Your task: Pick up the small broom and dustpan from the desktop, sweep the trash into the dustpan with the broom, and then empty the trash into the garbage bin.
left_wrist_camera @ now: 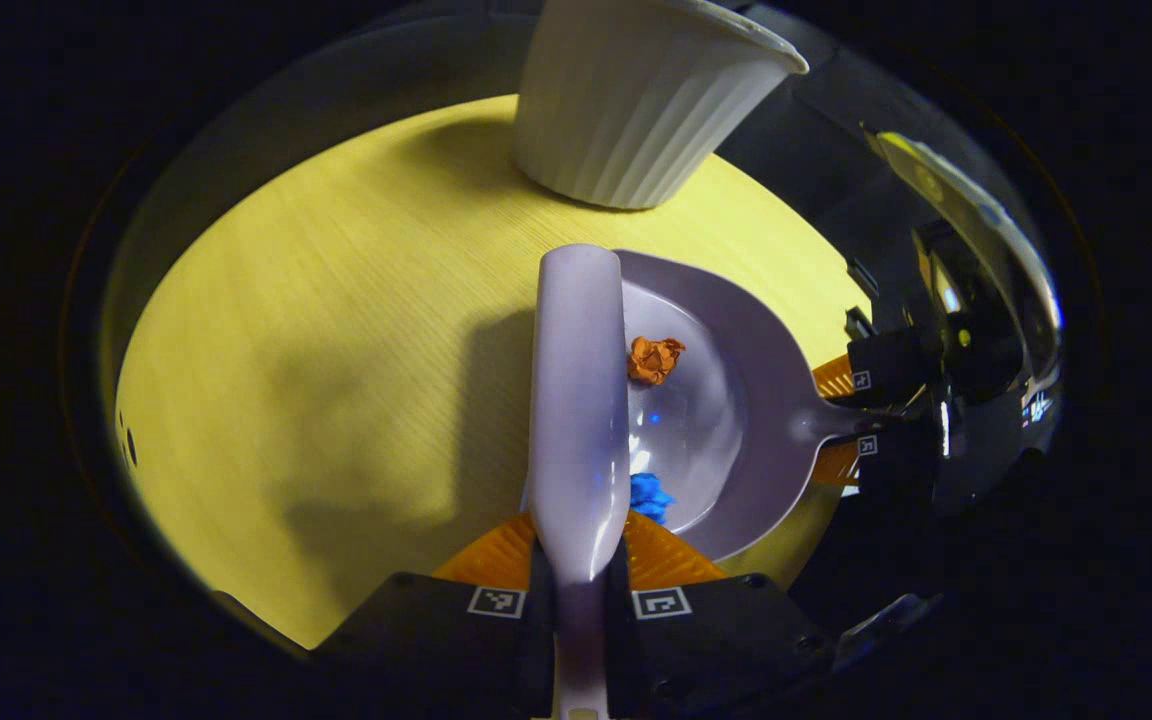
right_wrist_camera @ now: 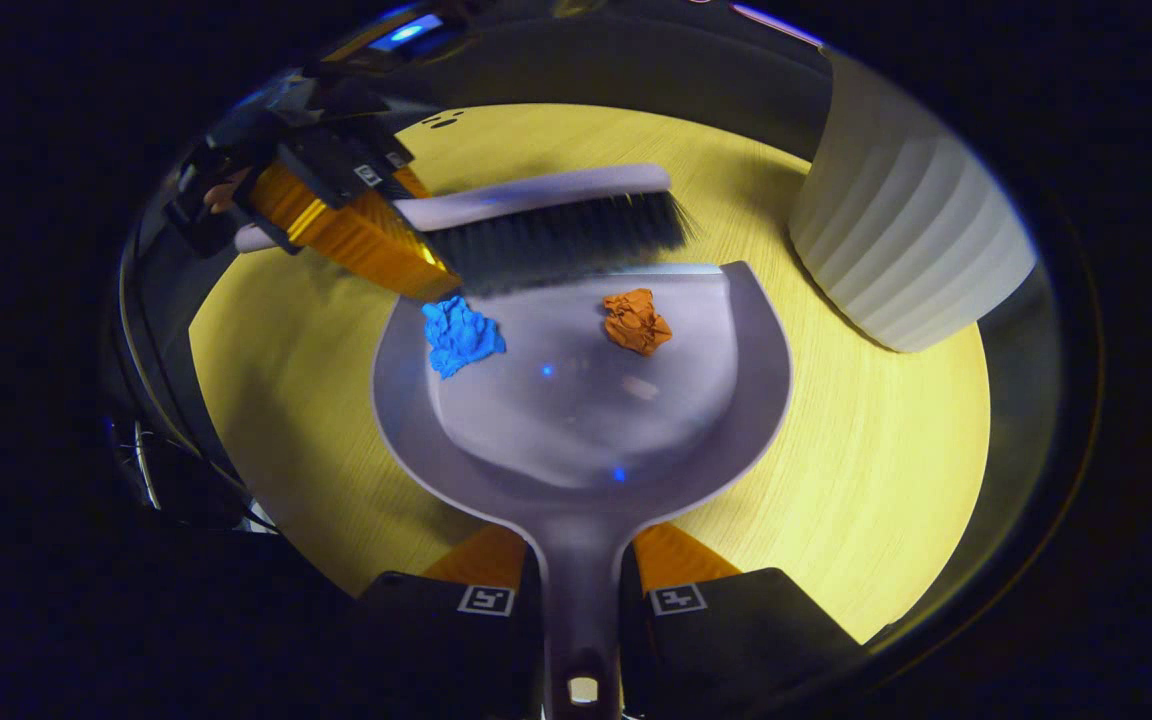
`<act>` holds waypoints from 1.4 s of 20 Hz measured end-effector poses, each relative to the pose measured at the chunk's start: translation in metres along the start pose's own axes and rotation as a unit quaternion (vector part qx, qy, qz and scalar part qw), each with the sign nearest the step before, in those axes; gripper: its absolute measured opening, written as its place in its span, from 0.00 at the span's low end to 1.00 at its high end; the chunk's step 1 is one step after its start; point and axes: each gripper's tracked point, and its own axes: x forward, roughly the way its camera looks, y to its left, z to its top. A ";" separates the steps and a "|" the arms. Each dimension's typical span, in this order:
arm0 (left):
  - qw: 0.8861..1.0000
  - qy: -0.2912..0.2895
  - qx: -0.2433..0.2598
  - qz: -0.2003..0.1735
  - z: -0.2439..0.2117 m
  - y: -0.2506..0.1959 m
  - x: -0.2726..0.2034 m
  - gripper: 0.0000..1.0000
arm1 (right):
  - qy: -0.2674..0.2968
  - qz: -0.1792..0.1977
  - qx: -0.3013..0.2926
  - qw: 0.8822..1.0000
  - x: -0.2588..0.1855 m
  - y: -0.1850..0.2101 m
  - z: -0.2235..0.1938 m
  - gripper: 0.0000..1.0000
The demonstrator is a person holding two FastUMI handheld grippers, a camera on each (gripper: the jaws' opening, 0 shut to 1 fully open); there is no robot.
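Lilac dustpan (glossy), blue scrap, orange scrap, white ribbed bin, yellow wood-grain desktop.

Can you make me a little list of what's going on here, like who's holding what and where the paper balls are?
left tool: shut on the broom handle
right tool: shut on the dustpan handle
blue paper ball: in the dustpan, near the front lip, by the bristles
orange paper ball: in the dustpan
broom position: bristles at the dustpan's open edge
garbage bin: white, ribbed, standing on the desktop beside the dustpan
desktop: yellow wood
step left: tip the trash into the bin
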 end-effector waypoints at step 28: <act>0.967 -0.111 -0.201 0.115 -0.212 0.009 -0.114 0.24 | -0.084 -0.051 0.148 0.984 -0.019 0.002 0.023 0.34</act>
